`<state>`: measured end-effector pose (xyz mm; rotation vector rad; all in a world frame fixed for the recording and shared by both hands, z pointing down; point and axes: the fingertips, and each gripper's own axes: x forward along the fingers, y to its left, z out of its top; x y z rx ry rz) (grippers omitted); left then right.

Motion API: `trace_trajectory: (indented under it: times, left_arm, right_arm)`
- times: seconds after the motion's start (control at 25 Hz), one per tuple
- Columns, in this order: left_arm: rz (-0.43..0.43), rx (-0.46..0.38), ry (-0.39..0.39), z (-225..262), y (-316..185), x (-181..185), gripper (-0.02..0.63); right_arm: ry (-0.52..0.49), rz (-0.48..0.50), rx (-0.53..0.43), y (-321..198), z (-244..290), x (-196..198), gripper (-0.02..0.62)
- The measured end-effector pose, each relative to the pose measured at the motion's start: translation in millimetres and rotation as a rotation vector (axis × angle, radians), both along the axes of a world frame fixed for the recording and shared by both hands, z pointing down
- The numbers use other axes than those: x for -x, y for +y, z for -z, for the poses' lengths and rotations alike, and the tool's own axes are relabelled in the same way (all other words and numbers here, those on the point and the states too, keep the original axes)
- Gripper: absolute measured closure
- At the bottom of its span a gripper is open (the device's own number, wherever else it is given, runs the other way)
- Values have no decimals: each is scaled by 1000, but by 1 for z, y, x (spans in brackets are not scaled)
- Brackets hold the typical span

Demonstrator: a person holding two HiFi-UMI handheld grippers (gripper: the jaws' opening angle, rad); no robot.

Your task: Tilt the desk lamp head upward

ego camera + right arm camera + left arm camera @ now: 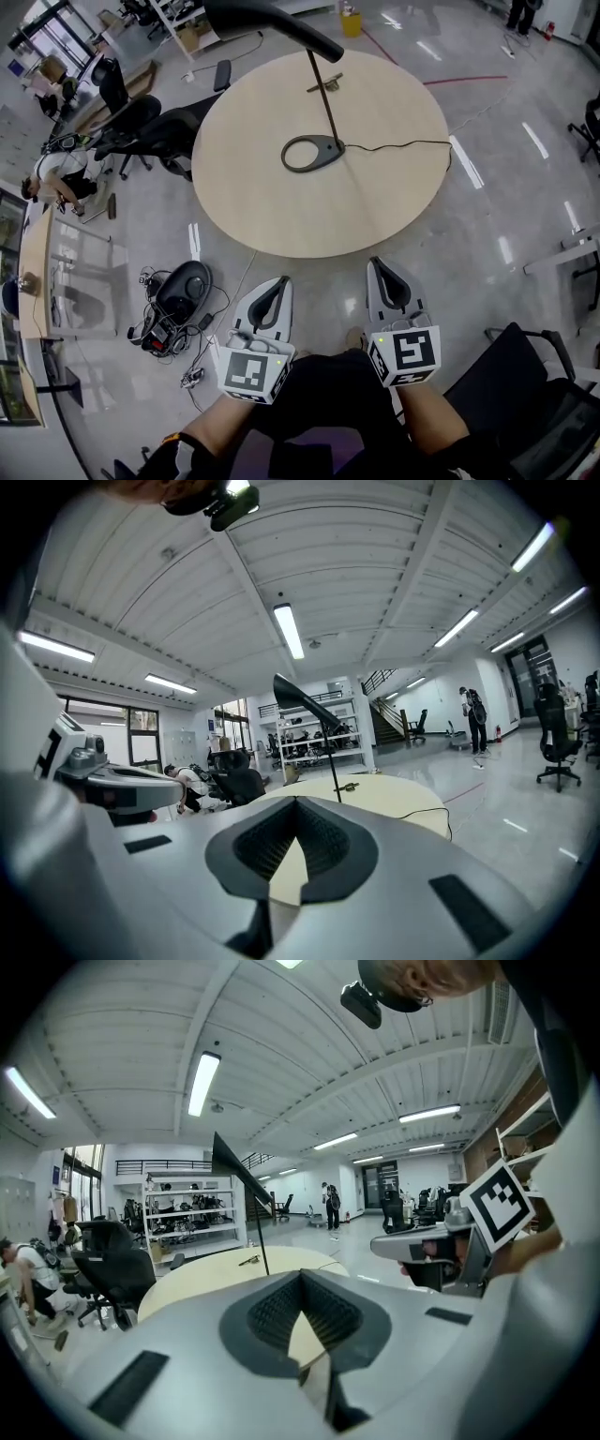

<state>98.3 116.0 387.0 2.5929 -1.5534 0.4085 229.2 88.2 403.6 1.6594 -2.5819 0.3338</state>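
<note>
Left hand-held gripper, head view: the left hand-held gripper (279,284) is low in front of the person's body, short of the round tabletop (394,187). Its jaws are together with nothing in them.
Right hand-held gripper, head view: the right hand-held gripper (379,267) is beside it, also short of the tabletop edge.
Desk lamp, head view: the desk lamp (323,94) stands on its ring base (314,153) near the middle of the tabletop. The lamp head (272,21) reaches toward the upper left, well apart from both grippers.
Left gripper view: the jaws are closed on nothing. The lamp head (234,1162) shows far ahead as a dark slanted blade.
Right gripper view: here also the jaws meet and are empty. The lamp head (305,697) is ahead, above the tabletop.
Step in hand: I judge this is the approach, and the tilt is not yet begun.
How to do it well: open one gripper before arriving and take the head near its free end. Raise it slowly while the other gripper steadies the base, so the lamp does not slide or tip. Keep clear of the cable (403,143).
</note>
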Motion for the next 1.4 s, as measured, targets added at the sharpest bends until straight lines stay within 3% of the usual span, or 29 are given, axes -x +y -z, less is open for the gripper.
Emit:
trace_trajectory:
  times: [0.16,0.56,0.8,1.04,1.4]
  left_arm:
    - [-14,-9,14,2,29,19,560]
    - [-63,33,95,-12,113,114,560]
    - [-97,50,132,-24,150,141,560]
    - [-91,31,123,-17,173,136,560]
    - [-64,14,98,-14,200,85,560]
  right_arm:
    - [16,-16,-9,32,7,22,580]
    - [65,-63,55,134,-1,125,580]
    - [104,-113,92,184,-7,148,580]
    - [99,-119,91,209,-8,142,580]
    - [80,-99,86,239,-6,93,580]
